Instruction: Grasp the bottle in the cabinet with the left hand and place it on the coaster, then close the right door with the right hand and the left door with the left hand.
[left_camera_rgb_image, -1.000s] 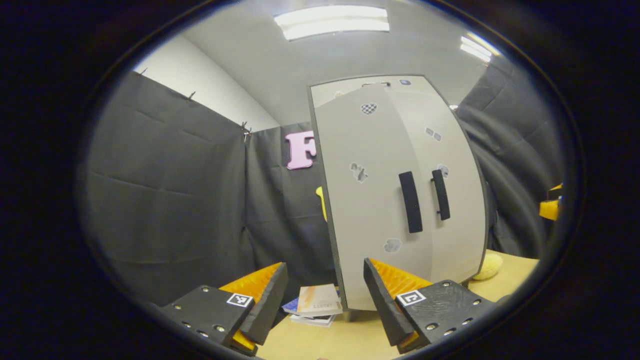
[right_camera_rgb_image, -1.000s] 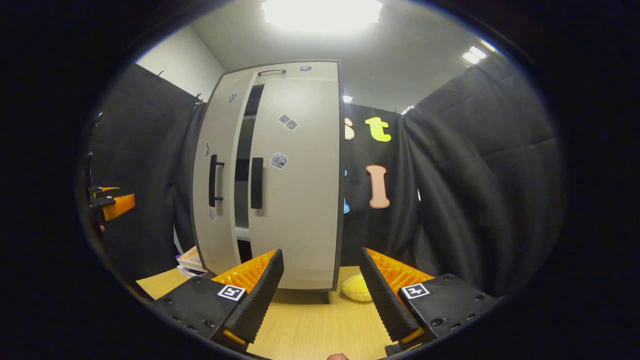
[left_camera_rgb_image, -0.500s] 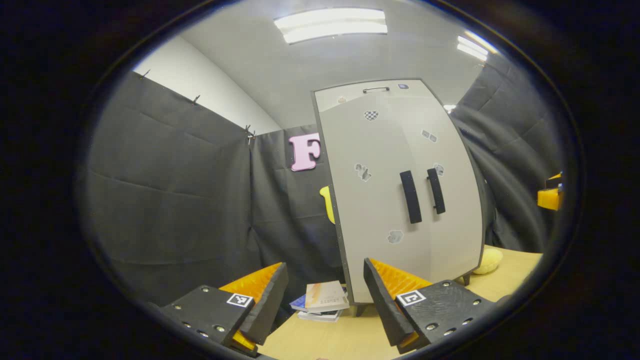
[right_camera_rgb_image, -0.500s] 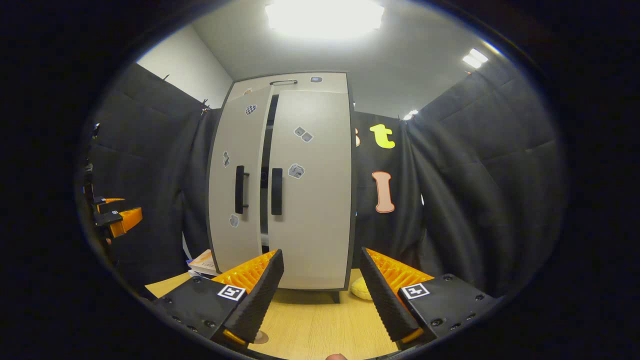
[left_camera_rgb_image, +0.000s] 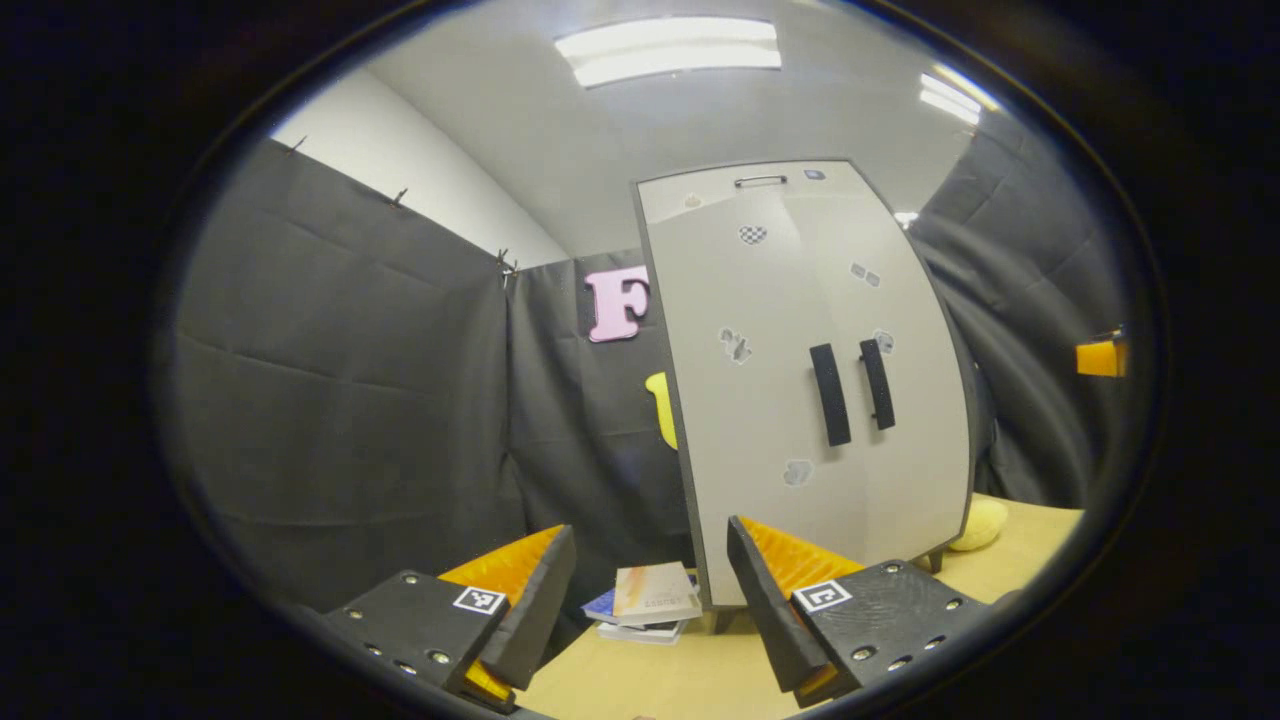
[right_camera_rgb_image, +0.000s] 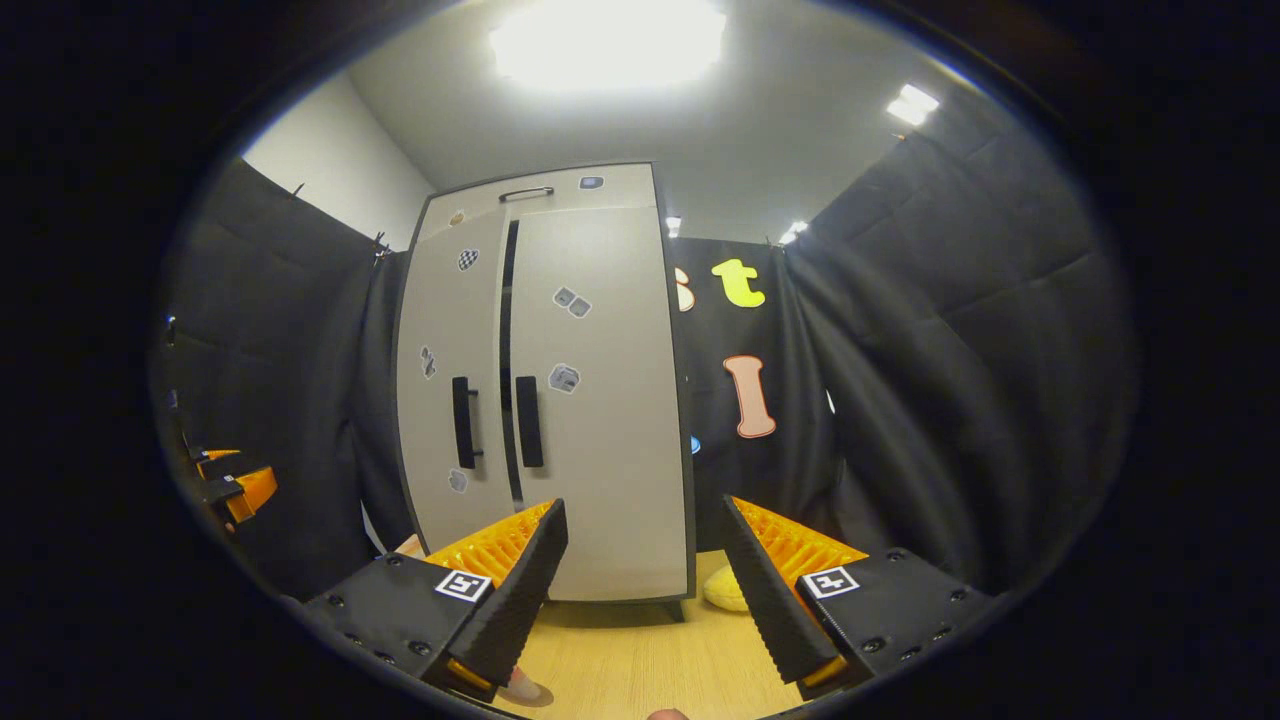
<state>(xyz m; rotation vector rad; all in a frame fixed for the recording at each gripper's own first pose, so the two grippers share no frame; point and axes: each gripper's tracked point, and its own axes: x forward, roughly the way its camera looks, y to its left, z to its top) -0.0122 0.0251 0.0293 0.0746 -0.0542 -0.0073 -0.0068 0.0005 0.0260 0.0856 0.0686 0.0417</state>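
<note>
From my left tongs (left_camera_rgb_image: 650, 590) I see the cabinet (left_camera_rgb_image: 800, 380) standing on the desk (left_camera_rgb_image: 650, 680), its left door (left_camera_rgb_image: 760, 400) and right door (left_camera_rgb_image: 910, 380) looking flush from this angle, the two dark handles (left_camera_rgb_image: 830, 395) side by side near the seam. My left tongs are wide, with nothing between the fingers, and sit well short of the cabinet. A small stack of books (left_camera_rgb_image: 650, 605) lies on the desk just beside the cabinet's left bottom corner, and a yellow soft thing (left_camera_rgb_image: 978, 525) lies by its right bottom corner. The right tongs (left_camera_rgb_image: 1100, 358) show as a small patch well to the cabinet's right. From my right tongs (right_camera_rgb_image: 645, 590), also wide and holding nothing, I see the cabinet (right_camera_rgb_image: 545, 390) straight ahead, with a thin dark gap between the left door (right_camera_rgb_image: 450, 400) and the right door (right_camera_rgb_image: 600, 400), so the left door is not quite home. The left tongs (right_camera_rgb_image: 235, 485) sit well to the cabinet's left. In front of the cabinet, at the near desk (right_camera_rgb_image: 640, 670) edge, I make out part of a coaster (right_camera_rgb_image: 525, 690) behind my left finger; I cannot tell whether the bottle stands on it.
</note>
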